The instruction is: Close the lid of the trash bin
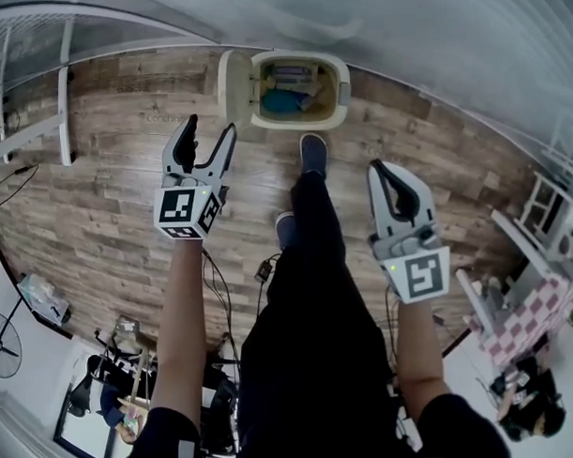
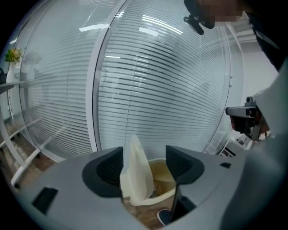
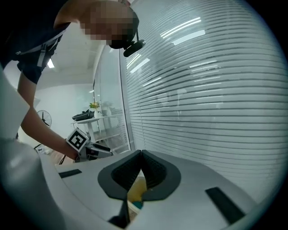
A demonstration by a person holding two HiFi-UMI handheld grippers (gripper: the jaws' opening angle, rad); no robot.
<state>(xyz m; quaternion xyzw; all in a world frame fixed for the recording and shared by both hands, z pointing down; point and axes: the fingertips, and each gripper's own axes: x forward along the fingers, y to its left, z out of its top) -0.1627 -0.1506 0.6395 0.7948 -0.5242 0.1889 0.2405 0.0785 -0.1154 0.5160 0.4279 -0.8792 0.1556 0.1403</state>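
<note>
Bin [image 1: 342, 95]: on the floor [image 1: 107, 183], ahead of the feet. Lid [image 1: 233, 87] is upright and open at its left.
Left gripper [image 1: 211, 130]: jaws spread wide, empty. The lid is framed between them but not touched.
Right gripper [image 1: 378, 168]: jaws pressed together, empty.
Step judged: approach. The lid is to be reached next, then tipped over the bin.

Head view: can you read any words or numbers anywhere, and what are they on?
No text can be read.
Floor: a faint line of print left of the bin, too blurred to read.
Bin: any print on the things inside is too small to read.
Left gripper and right gripper: the cubes show only black-and-white square markers, no letters.
</note>
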